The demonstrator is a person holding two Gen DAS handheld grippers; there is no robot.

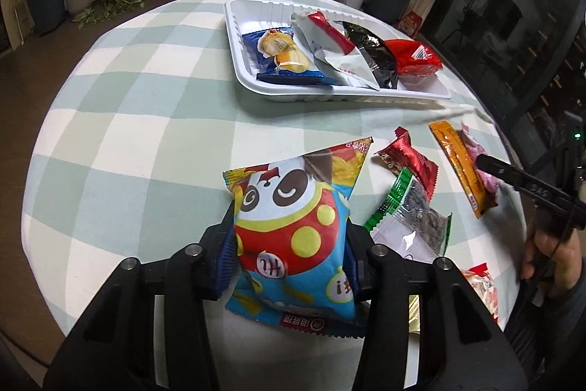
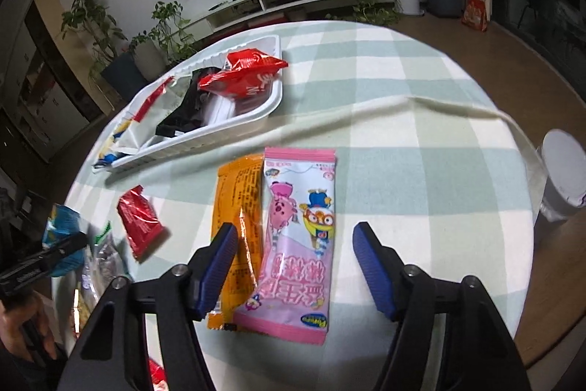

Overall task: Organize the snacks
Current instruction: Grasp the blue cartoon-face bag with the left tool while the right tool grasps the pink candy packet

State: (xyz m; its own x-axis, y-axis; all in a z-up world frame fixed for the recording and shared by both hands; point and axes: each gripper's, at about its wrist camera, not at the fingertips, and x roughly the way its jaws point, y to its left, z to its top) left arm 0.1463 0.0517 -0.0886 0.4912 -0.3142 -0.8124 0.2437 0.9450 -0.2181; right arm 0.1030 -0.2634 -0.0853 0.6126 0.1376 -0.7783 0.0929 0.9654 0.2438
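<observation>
Here the desk carries a white tray already part-filled, and the left gripper has its fingers clenched on a cartoon snack bag, which likely goes to the tray next. Only the right view shows the right gripper spread wide over a pink packet beside an orange packet.
</observation>
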